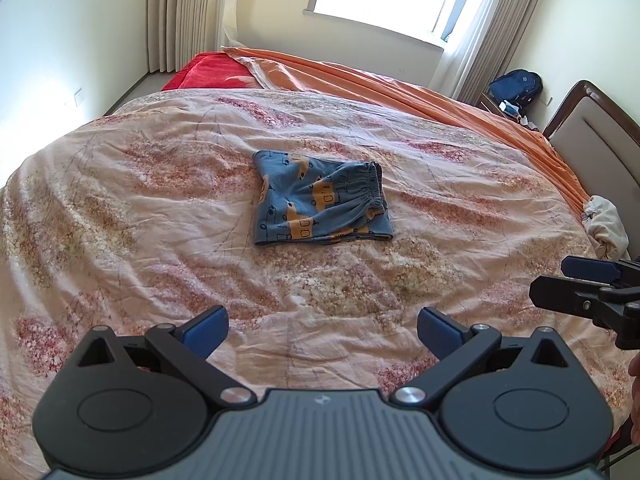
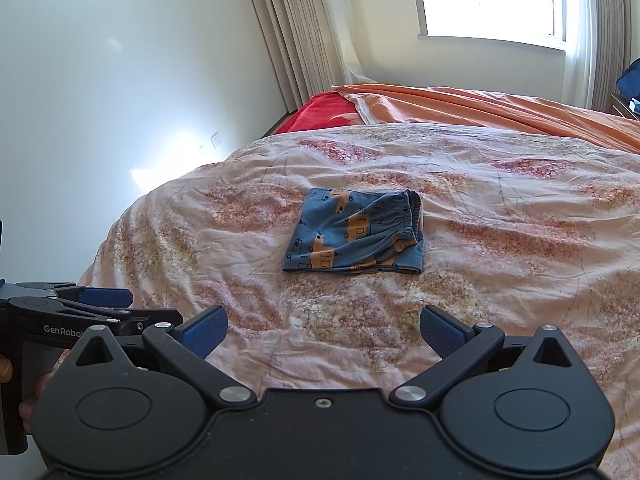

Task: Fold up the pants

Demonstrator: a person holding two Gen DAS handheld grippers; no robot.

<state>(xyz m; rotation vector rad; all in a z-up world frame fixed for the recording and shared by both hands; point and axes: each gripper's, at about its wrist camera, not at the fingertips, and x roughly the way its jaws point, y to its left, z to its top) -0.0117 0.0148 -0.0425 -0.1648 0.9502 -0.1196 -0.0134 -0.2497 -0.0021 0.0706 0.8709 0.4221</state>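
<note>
Small blue pants with an orange print lie folded into a compact square in the middle of the bed, elastic waistband on the right side. The right wrist view shows the same pants ahead of the fingers. My left gripper hovers open over the quilt, well short of the pants, nothing between its blue pads. My right gripper is open and empty too, equally far back. The right gripper also shows at the right edge of the left view, and the left gripper at the left edge of the right view.
A wrinkled pink floral quilt covers the bed. Beyond it lie an orange sheet and a red blanket. A headboard, crumpled white cloth and blue backpack sit at the right. Curtains and a window are behind.
</note>
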